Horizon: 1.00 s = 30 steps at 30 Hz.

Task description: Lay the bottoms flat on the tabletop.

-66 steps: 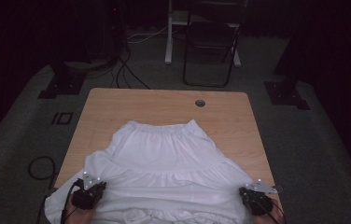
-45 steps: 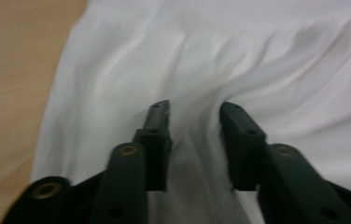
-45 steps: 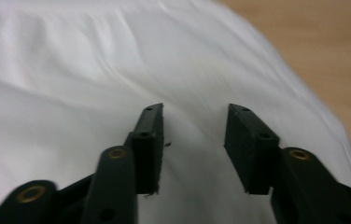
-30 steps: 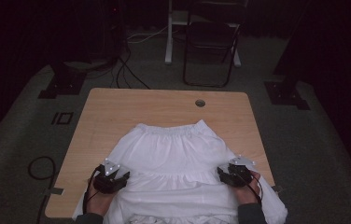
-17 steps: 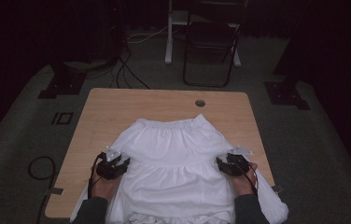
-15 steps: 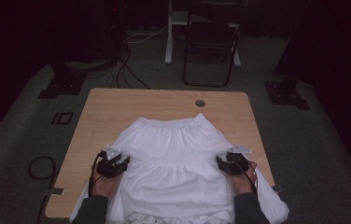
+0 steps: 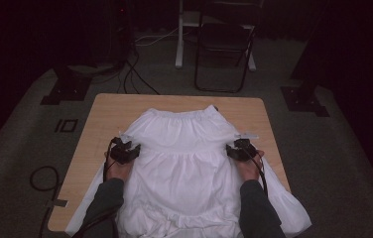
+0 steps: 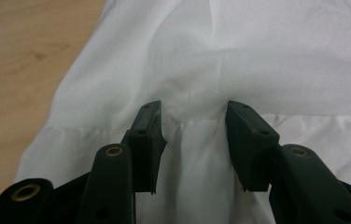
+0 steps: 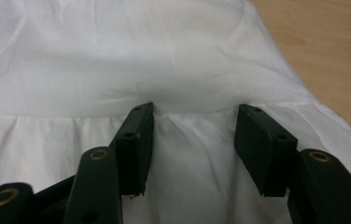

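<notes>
A white tiered skirt lies flat on the wooden table, waistband at the far side, hem hanging over the near edge. My left gripper rests on the skirt's left side at the first gathered seam. In the left gripper view the left gripper is open, its jaws spread over the seam with cloth lying flat between them. My right gripper sits at the same seam on the right side. The right gripper is open too, with fabric under it.
Bare wood shows left and right of the skirt. Behind the table stand a folding chair and a white post. Cables lie on the floor at the left.
Both hands have moved forward from the skirt's hem to its upper seam. The skirt has slid toward the table's far edge, the waistband now near the back.
</notes>
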### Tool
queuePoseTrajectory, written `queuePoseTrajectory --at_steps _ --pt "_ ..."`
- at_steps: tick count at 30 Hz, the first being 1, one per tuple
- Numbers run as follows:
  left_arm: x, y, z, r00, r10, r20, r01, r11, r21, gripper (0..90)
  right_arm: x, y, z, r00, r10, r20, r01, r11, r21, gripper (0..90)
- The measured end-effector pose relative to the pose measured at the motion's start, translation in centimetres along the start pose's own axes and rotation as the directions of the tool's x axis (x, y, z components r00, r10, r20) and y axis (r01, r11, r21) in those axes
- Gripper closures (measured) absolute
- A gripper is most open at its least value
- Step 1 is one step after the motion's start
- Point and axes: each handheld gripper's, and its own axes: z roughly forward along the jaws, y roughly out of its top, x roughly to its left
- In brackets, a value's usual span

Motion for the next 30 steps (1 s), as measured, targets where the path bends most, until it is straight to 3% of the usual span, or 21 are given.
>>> queuePoseTrajectory --at_steps 3,4,5,8,10,11,13,15,21,22,23,24,25,27,28,30 --pt "0.1 0.2 0.2 1.0 -0.009 0.001 0.009 1.0 -0.001 56.6 -0.2 0.7 0.7 1.0 0.004 0.006 -0.004 1.0 0.01 47.1" --pt "0.2 0.8 0.9 0.9993 -0.035 -0.015 0.035 0.9994 0.002 55.0 -0.4 1.6 1.4 0.9999 0.008 0.01 -0.008 1.0 0.026 47.1" --pt "0.1 1.3 1.5 0.9985 -0.028 -0.046 0.028 0.9996 0.002 54.1 -0.5 2.0 1.7 0.9999 0.01 0.01 -0.01 0.999 0.031 47.0" --pt "-0.1 1.9 2.1 0.9969 -0.029 -0.073 0.029 0.9996 0.003 51.3 -0.7 2.8 2.3 0.9998 0.011 0.013 -0.012 0.999 0.048 46.8" --pt "-0.1 2.5 2.8 0.9937 -0.067 -0.09 0.067 0.9977 0.005 49.4 -0.9 3.8 3.1 0.9997 0.014 0.021 -0.016 0.998 0.067 45.5" --pt "-0.1 2.5 2.8 0.9937 -0.067 -0.09 0.067 0.9977 0.005 48.6 -0.9 3.8 3.1 0.9997 0.014 0.021 -0.016 0.998 0.067 45.5" --pt "0.0 2.9 3.2 0.9894 -0.117 -0.087 0.118 0.9929 0.012 46.1 -1.0 4.4 3.7 0.9992 0.012 0.037 -0.014 0.997 0.074 43.4" --pt "0.1 3.0 3.2 0.9882 -0.13 -0.081 0.132 0.991 0.02 44.6 -1.1 4.7 3.9 0.999 0.023 0.038 -0.027 0.996 0.088 43.3" --pt "-0.1 3.1 2.6 0.9901 -0.116 -0.079 0.121 0.9909 0.059 45.6 -0.7 4.9 3.3 0.9976 -0.008 0.069 -0.002 0.991 0.134 44.5" --pt "0.2 3.3 1.4 0.9933 -0.106 -0.045 0.108 0.9931 0.044 45.6 -0.7 4.9 3.3 0.9976 -0.008 0.069 -0.002 0.991 0.134 44.7" --pt "0.7 3.3 -0.1 0.9932 -0.116 0.001 0.116 0.9929 0.028 48.1 -0.3 4.7 1.9 0.9981 -0.014 0.06 0.008 0.995 0.104 45.0" --pt "0.7 3.3 -0.1 0.9932 -0.116 0.001 0.116 0.9929 0.028 47.8 -0.3 4.7 1.9 0.9981 -0.014 0.06 0.008 0.995 0.104 45.0" --pt "0.9 3.3 -0.9 0.9939 -0.11 0.011 0.11 0.9937 0.025 47.0 0.0 4.3 0.7 0.9993 -0.015 0.035 0.013 0.998 0.067 44.9" --pt "1.0 3.1 -1.9 0.9936 -0.109 0.028 0.109 0.9939 0.018 47.1 0.0 4.3 0.7 0.9993 -0.015 0.035 0.013 0.998 0.067 44.9" --pt "1.3 2.7 -4.0 0.9929 -0.097 0.069 0.097 0.9952 0.002 47.1 0.2 3.9 0.0 0.9994 -0.025 0.023 0.023 0.998 0.055 44.7" --pt "1.3 1.9 -6.0 0.9932 -0.08 0.085 0.081 0.9966 -0.01 45.1 0.9 2.6 -2.0 0.9979 -0.064 -0.004 0.064 0.997 0.03 43.0"
